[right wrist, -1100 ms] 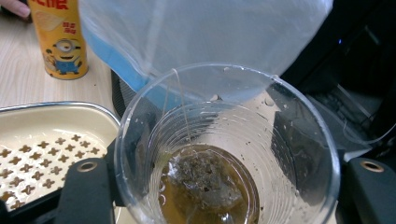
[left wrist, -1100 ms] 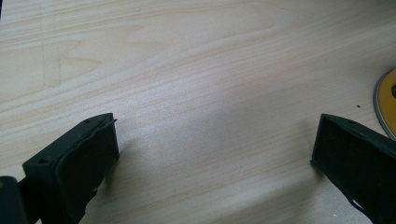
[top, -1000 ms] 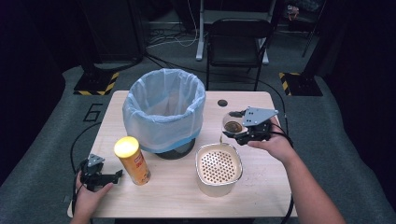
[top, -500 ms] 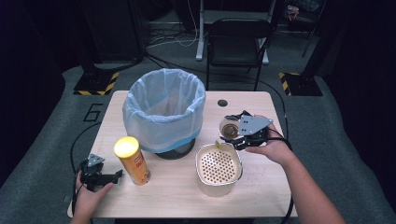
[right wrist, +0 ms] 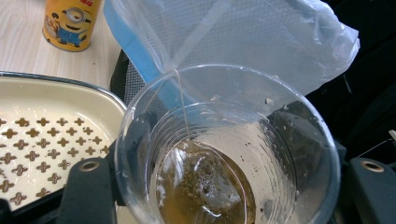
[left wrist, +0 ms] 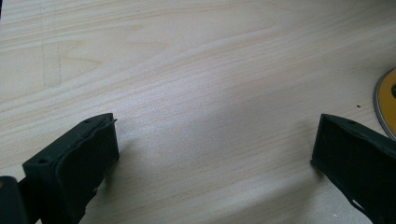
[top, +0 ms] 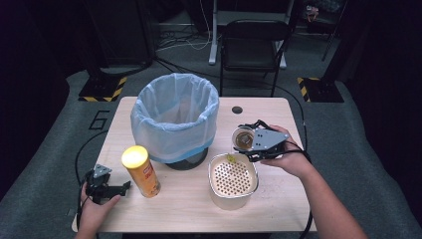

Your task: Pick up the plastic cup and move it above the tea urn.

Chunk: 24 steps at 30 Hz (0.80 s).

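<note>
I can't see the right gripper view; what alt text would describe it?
A clear plastic cup with a wet tea bag inside sits between the right gripper's black jaws, beside a cream perforated strainer. Behind are a plastic-lined bin and a yellow can.

Yellow can [left wrist: 386, 105]: cut by right edge, left gripper view; clear cup [right wrist: 224, 154]: base below frame, tea bag [right wrist: 205, 186] partly cut off.

Overhead light on the tabletop [top: 278, 199], surroundings nearly black — high view soft, low-res. Left tool's jaws cast soft shadows on wood. Plastic cup [right wrist: 224, 154] sharp w/ slight rim glare; bin liner [right wrist: 261, 37] blurred.
</note>
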Motion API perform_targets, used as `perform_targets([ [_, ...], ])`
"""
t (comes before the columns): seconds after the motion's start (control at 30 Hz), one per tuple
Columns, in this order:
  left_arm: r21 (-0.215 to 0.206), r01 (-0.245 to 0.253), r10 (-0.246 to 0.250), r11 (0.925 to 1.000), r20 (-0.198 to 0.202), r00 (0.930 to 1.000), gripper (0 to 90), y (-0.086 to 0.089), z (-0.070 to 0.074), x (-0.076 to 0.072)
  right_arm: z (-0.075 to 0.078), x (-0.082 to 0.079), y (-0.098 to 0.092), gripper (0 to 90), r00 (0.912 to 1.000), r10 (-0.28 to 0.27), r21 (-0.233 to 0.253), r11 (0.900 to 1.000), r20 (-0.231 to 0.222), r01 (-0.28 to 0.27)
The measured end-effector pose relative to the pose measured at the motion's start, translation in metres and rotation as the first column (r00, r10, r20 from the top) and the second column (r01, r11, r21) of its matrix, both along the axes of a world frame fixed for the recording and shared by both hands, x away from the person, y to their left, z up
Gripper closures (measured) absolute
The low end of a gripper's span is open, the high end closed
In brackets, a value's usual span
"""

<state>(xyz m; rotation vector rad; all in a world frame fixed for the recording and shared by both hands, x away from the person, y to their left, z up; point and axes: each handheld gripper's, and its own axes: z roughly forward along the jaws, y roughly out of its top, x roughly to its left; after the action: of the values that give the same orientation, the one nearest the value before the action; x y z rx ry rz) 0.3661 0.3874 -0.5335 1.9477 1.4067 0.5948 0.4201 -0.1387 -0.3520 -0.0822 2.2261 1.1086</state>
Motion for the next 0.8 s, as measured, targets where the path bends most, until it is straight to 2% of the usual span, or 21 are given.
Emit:
perform_targets([
  [0.1,0.000,0.000,0.000,1.0000,0.000,1.0000,0.2,0.000,0.000,0.000,-0.003,-0.003,0.001,32.3,0.9999,-0.004,-0.005,1.000,0.017,0.005],
  [0.3,0.000,0.000,0.000,1.0000,0.000,1.0000,0.2,0.000,0.000,0.000,-0.006,-0.013,0.004,33.0,0.9955,-0.016,-0.045,0.999,0.094,0.020],
  [0.37,0.000,0.000,0.000,1.0000,0.000,1.0000,0.2,0.000,0.000,0.000,-0.006,-0.016,0.006,33.1,0.9902,-0.018,-0.062,0.998,0.138,0.027],
  [0.43,0.000,0.000,0.000,1.0000,0.000,1.0000,0.2,0.000,0.000,0.000,-0.007,-0.019,0.007,33.2,0.9867,-0.021,-0.079,0.996,0.161,0.034],
  [0.6,0.000,0.000,0.000,1.0000,0.000,1.0000,0.2,0.000,0.000,0.000,-0.009,-0.021,0.009,33.1,0.9802,-0.025,-0.112,0.993,0.196,0.048],
  [0.7,0.000,0.000,0.000,1.0000,0.000,1.0000,0.1,0.000,0.000,0.000,-0.010,-0.021,0.009,33.2,0.9798,-0.026,-0.116,0.992,0.198,0.050],
  [0.8,0.000,0.000,0.000,1.0000,0.000,1.0000,0.1,0.000,0.000,0.000,-0.011,-0.023,0.011,33.2,0.9691,-0.030,-0.153,0.986,0.245,0.070],
])
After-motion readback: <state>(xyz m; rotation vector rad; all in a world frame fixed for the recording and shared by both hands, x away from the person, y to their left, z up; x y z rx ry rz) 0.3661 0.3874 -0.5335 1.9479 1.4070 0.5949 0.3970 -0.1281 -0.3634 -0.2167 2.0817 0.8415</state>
